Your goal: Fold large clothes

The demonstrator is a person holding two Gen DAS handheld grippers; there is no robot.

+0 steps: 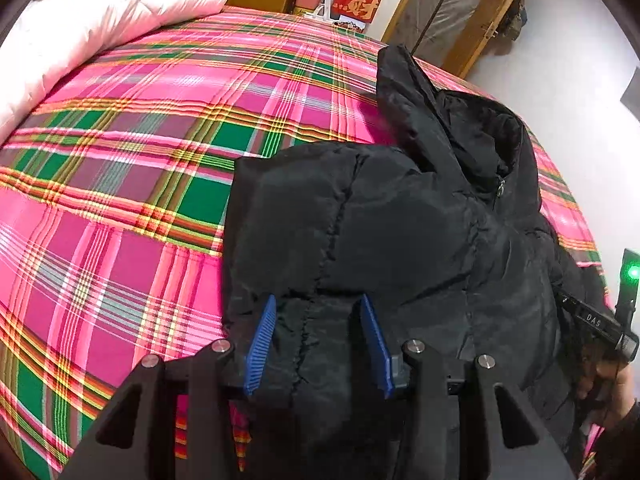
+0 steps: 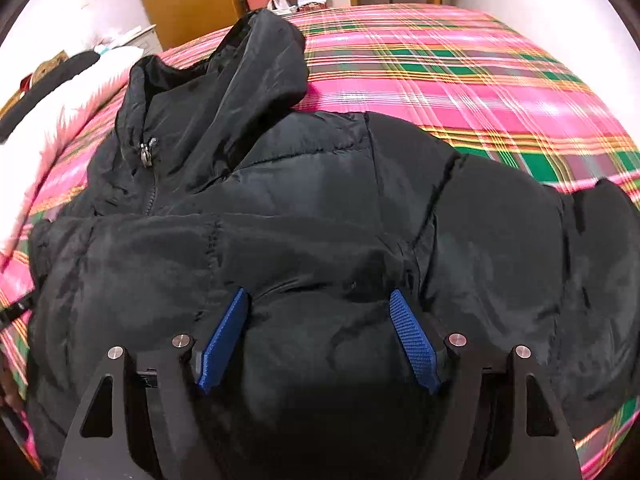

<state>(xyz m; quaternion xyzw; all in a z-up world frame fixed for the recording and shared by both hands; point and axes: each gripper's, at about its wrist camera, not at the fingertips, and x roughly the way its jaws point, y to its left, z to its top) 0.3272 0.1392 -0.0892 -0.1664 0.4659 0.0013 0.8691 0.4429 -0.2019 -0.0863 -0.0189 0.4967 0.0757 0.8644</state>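
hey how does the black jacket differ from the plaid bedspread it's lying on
The black jacket is plain, dark and puffy with quilted seams; the plaid bedspread is bright pink, green and yellow, and thin. The jacket lies bunched, its hood rumpled, while the bedspread is stretched smooth. The jacket covers only part of the bed; the bedspread spans it. Both are fabric. Left gripper and right gripper are open over the jacket.

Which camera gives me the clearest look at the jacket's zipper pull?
The right wrist view: the zipper pull hangs in plain sight at the black jacket collar, teeth running below it. The left wrist view shows it too, but smaller and darker in the collar's shadow.
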